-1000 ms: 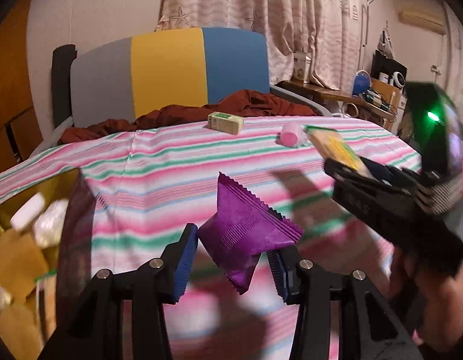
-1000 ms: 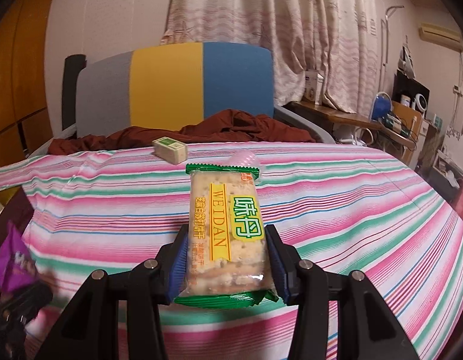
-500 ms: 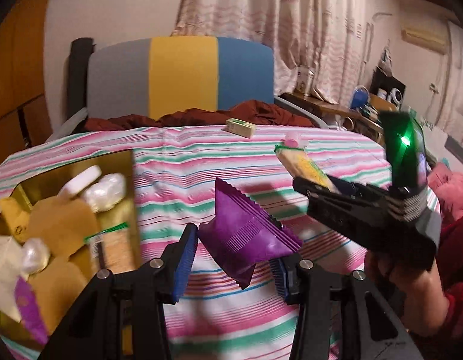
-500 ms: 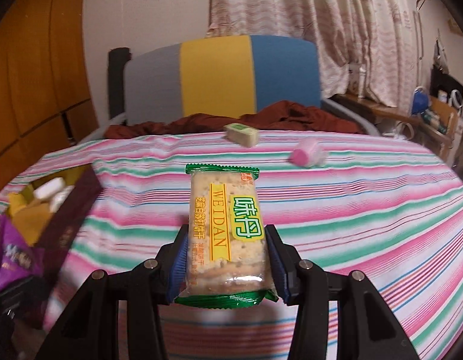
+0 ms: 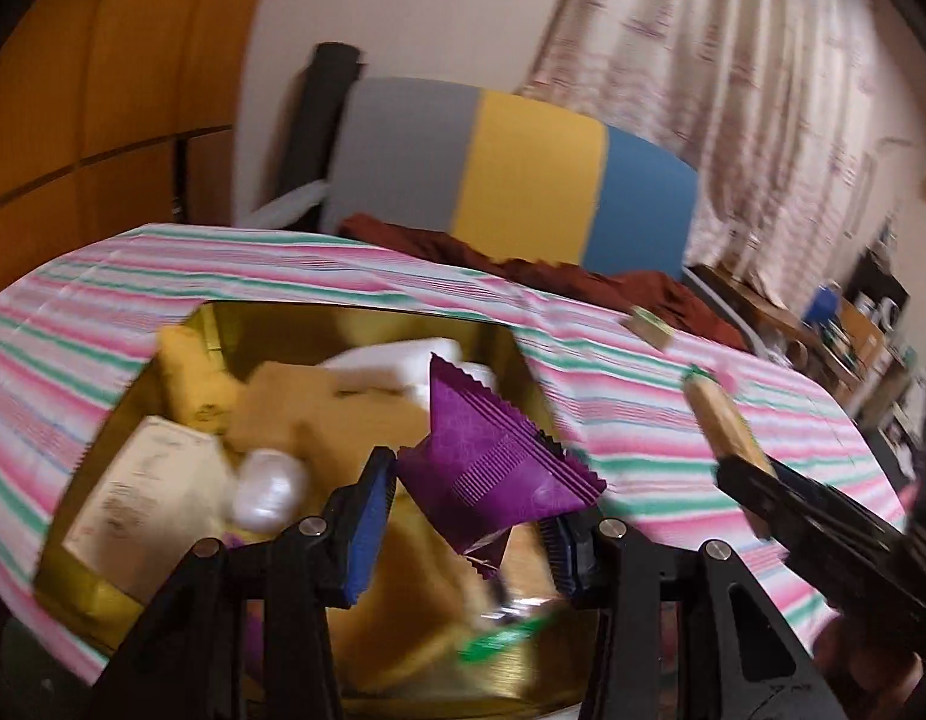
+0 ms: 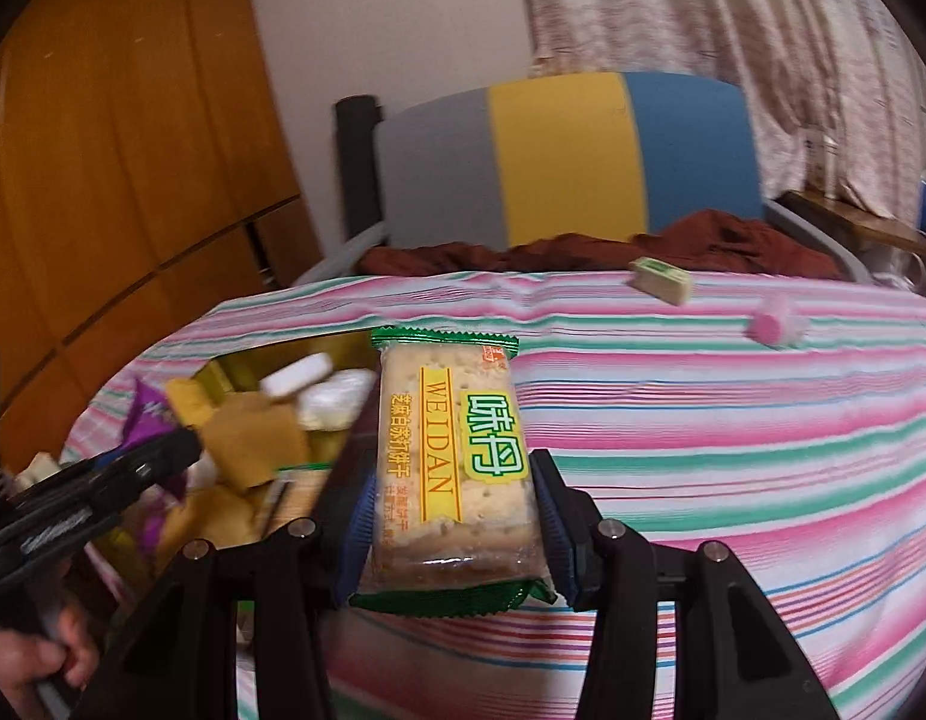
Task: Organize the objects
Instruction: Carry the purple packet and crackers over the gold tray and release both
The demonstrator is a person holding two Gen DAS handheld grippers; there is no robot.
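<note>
My left tongs [image 5: 469,525] pinch the purple packet [image 5: 493,468] over the gold box [image 5: 223,324]; right tongs [image 6: 451,531] pinch the cracker pack [image 6: 451,456] beside it — I lower each well inside before letting go.

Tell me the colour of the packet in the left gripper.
Purple packet; left wrist view shows it best.

A headboard [image 6: 568,159] in grey, yellow and blue panels stood behind the striped cloth [image 6: 733,420]. Dark red fabric [image 6: 727,243] lay bunched at its base. Patterned curtains [image 5: 733,90] hung on the right; orange wooden panelling [image 6: 103,180] lined the left.
</note>
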